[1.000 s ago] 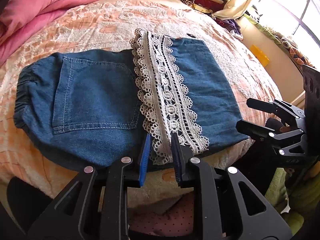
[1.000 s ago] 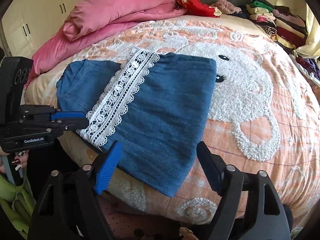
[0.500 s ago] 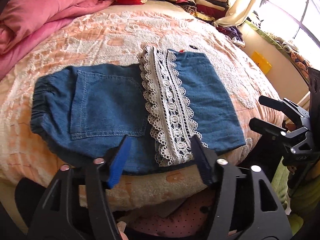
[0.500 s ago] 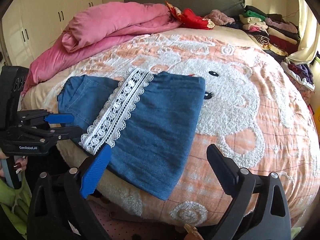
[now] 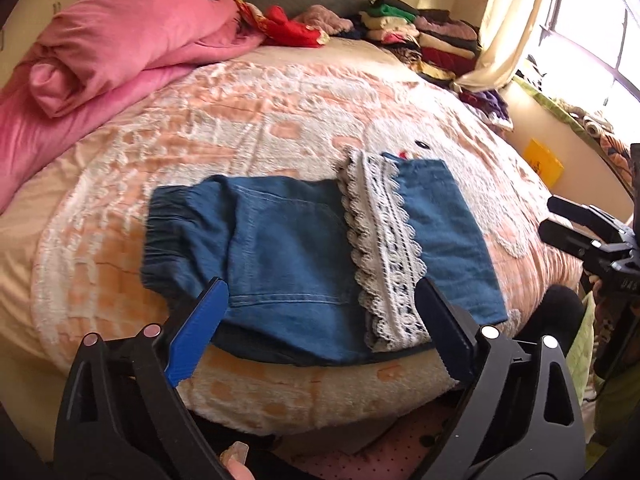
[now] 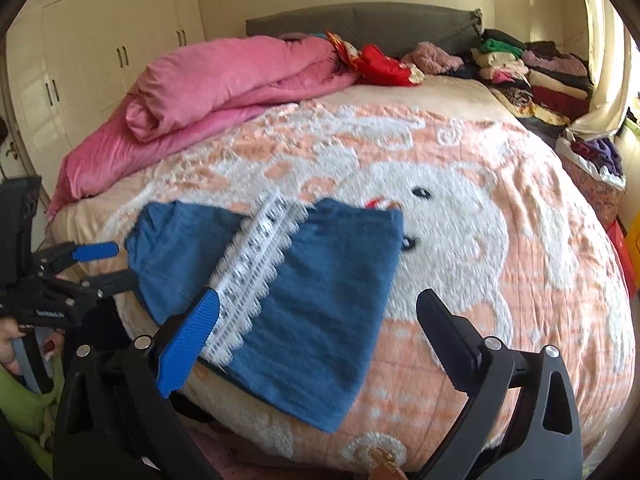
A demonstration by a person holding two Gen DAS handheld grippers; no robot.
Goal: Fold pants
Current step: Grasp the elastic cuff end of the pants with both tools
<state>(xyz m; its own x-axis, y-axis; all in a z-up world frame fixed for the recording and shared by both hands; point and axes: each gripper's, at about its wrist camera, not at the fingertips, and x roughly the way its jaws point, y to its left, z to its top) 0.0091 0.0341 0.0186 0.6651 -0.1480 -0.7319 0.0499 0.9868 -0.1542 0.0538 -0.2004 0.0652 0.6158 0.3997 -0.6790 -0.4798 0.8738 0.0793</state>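
Observation:
The blue denim pants [image 5: 288, 256] lie folded on the bed near its front edge, with a white lace hem band [image 5: 384, 248] laid across the middle. They also show in the right wrist view [image 6: 328, 304], with the lace [image 6: 252, 276] at their centre. My left gripper [image 5: 320, 320] is open and empty, raised just short of the pants' near edge. My right gripper [image 6: 316, 320] is open and empty, held back over the pants' near corner. Each gripper shows in the other's view, the right one [image 5: 576, 228] and the left one [image 6: 92, 264].
The bed has a peach and white patterned bedspread [image 6: 500, 240]. A rolled pink duvet [image 6: 224, 84] lies at the far left. Stacks of folded clothes [image 6: 532, 68] sit at the far right by the headboard. White wardrobes [image 6: 88, 40] stand to the left; a window [image 5: 592, 40] is to the right.
My left gripper let go of the lace hem, opened wide and pulled back and up from the pants. My right gripper also drew back and rose, staying open.

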